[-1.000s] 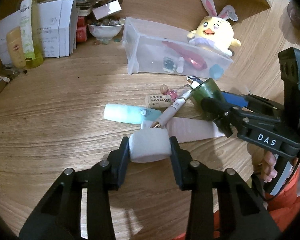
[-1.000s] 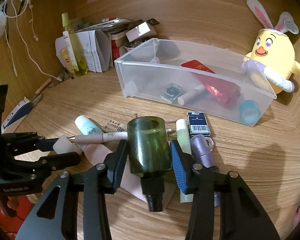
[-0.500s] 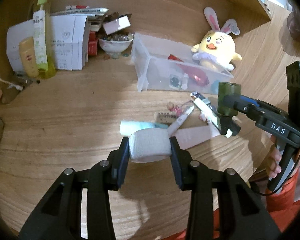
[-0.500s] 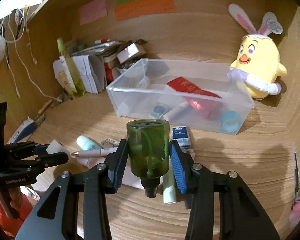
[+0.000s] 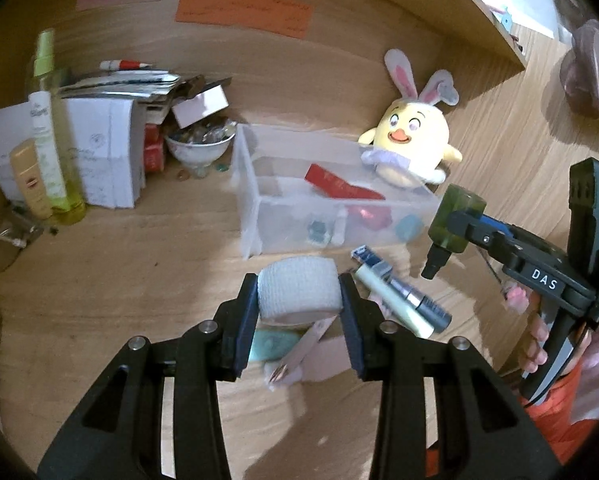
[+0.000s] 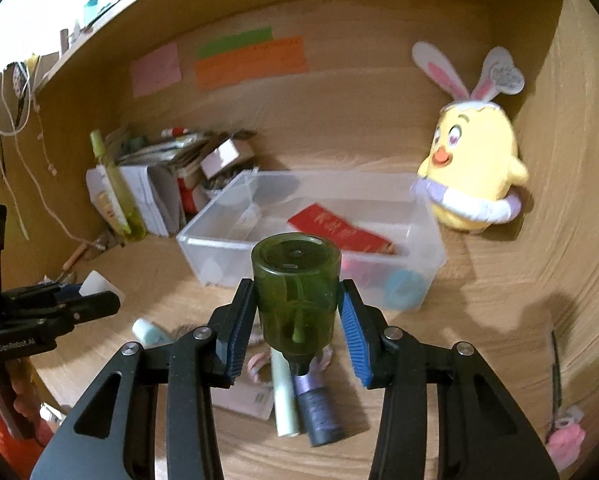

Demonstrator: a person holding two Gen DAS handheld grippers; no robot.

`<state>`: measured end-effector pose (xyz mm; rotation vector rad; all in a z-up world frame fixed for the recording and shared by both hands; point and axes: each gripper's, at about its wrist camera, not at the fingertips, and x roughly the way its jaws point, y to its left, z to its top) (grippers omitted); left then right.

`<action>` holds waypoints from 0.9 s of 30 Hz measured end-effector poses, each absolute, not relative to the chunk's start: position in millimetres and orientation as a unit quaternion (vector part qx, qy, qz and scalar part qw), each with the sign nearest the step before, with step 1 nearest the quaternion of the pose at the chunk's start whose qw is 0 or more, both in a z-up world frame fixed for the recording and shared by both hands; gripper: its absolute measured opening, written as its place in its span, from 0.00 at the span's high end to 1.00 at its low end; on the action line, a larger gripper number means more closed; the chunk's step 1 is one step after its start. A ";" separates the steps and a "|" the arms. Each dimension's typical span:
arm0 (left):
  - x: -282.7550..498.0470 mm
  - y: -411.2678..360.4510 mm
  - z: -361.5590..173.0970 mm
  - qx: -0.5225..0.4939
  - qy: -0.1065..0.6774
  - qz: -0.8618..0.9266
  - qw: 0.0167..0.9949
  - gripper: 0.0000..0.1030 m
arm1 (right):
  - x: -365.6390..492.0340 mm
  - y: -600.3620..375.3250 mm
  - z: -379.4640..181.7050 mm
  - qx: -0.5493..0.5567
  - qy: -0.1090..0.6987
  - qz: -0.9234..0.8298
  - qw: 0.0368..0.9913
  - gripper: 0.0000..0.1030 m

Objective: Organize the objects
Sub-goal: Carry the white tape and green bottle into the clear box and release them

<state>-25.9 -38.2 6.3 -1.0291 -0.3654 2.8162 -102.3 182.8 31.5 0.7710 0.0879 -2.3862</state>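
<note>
Two hand-held grippers are lifted above the wooden bench (image 5: 99, 288); the left hand-held gripper (image 5: 298, 298) clamps a white bandage roll (image 5: 297, 292), the right hand-held gripper (image 6: 297, 312) clamps a green bottle (image 6: 295, 296), cap down; the clear plastic bin (image 6: 427, 256) stands at 12 o'clock, a yellow plush chick (image 6: 471, 176) at 2 o'clock.

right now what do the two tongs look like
Both are black plastic with triangular cut-outs and silver screws. The left tongs have dark pads; the right tongs have ribbed blue pads. The right unit's side reads DAS in white, with a green light.
</note>
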 end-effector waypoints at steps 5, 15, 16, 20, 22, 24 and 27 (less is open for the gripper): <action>-45.0 -33.3 15.6 -0.332 -0.118 0.934 0.060 0.63 | -118.4 187.9 43.0 0.278 0.026 -0.910 0.306 0.62; -86.6 -27.3 34.9 -0.319 -0.100 0.941 0.058 0.62 | -148.1 192.9 55.9 0.265 0.016 -0.916 0.300 0.62; -91.0 -26.9 36.6 -0.319 -0.097 0.941 0.057 0.62 | -150.8 193.0 57.4 0.264 0.016 -0.917 0.300 0.62; -108.0 -24.0 40.8 -0.321 -0.087 0.941 0.055 0.63 | -161.5 190.6 63.9 0.253 0.022 -0.921 0.295 0.62; -116.9 -23.5 41.2 -0.324 -0.085 0.941 0.056 0.62 | -168.6 187.1 65.7 0.252 0.026 -0.922 0.293 0.62; -127.3 -22.7 39.5 -0.330 -0.086 0.938 0.056 0.62 | -174.4 183.8 64.9 0.252 0.032 -0.922 0.291 0.62; -140.4 -21.8 34.3 -0.342 -0.085 0.934 0.051 0.62 | -182.8 178.1 60.3 0.257 0.040 -0.921 0.289 0.62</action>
